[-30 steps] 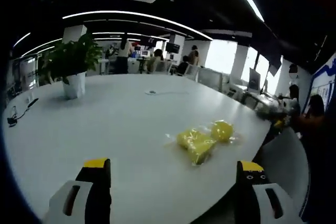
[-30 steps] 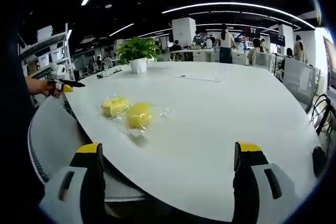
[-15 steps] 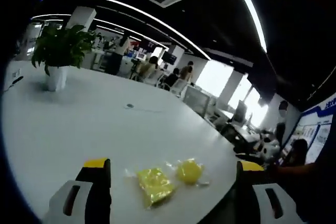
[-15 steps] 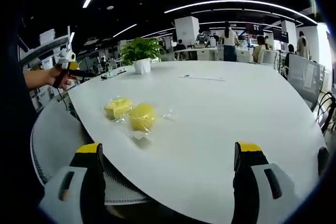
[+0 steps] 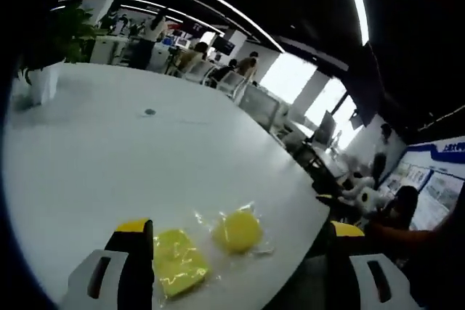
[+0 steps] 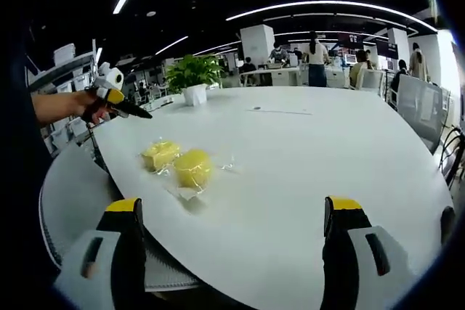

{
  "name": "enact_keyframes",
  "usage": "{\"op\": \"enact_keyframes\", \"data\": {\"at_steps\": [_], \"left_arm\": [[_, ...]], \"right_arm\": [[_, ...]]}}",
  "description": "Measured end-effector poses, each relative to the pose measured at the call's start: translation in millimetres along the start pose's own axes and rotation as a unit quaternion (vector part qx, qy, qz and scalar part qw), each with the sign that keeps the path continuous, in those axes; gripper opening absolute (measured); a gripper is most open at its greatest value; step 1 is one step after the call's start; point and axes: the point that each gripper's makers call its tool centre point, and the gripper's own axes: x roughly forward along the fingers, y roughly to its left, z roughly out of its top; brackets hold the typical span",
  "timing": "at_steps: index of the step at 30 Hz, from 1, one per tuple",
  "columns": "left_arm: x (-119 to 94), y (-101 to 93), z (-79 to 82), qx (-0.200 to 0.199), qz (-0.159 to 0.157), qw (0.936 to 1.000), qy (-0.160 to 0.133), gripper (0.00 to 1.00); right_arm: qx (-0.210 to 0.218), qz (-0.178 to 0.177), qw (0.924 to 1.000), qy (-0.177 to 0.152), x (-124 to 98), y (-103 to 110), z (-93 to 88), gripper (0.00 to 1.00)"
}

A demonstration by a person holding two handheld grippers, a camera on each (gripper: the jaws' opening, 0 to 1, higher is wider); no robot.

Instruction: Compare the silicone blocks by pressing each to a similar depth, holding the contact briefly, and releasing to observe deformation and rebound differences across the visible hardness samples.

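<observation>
Right gripper view: left tool point(image 6: 120, 103) raised, seemingly level.

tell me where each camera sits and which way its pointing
Left gripper view: rides the left gripper, looking along the white table at two bagged yellow silicone blocks near its edge; own open jaws rise from the bottom.
Right gripper view: rides the right gripper, facing the blocks from the table's opposite edge; open jaws, the person's hand holding the left gripper at left.
Shared: table, blocks, potted plant.
</observation>
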Motion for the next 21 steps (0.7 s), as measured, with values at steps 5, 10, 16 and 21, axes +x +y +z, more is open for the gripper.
{"op": "enact_keyframes", "data": {"at_steps": [5, 10, 16, 21], "left_arm": [[24, 4.6, -6.2, -0.012, -0.015, 0.9994, 0.028, 1.00], [41, 1.7, -12.5, -0.029, -0.041, 0.9977, 0.046, 1.00], [59, 4.5, -22.9, -0.022, -0.053, 0.9952, 0.079, 1.00], [67, 6.0, -27.1, -0.032, -0.054, 0.9939, 0.090, 1.00]], "right_arm": [[-0.001, 0.001, 1.0000, 0.001, 3, -1, -1.7, 0.97], [-0.006, -0.004, 1.0000, 0.003, 6, -1, -5.5, 0.97], [-0.004, -0.015, 0.9999, -0.002, 0, 0, -6.5, 0.97], [-0.001, -0.013, 0.9999, 0.002, 1, 4, -9.1, 0.97]]}}
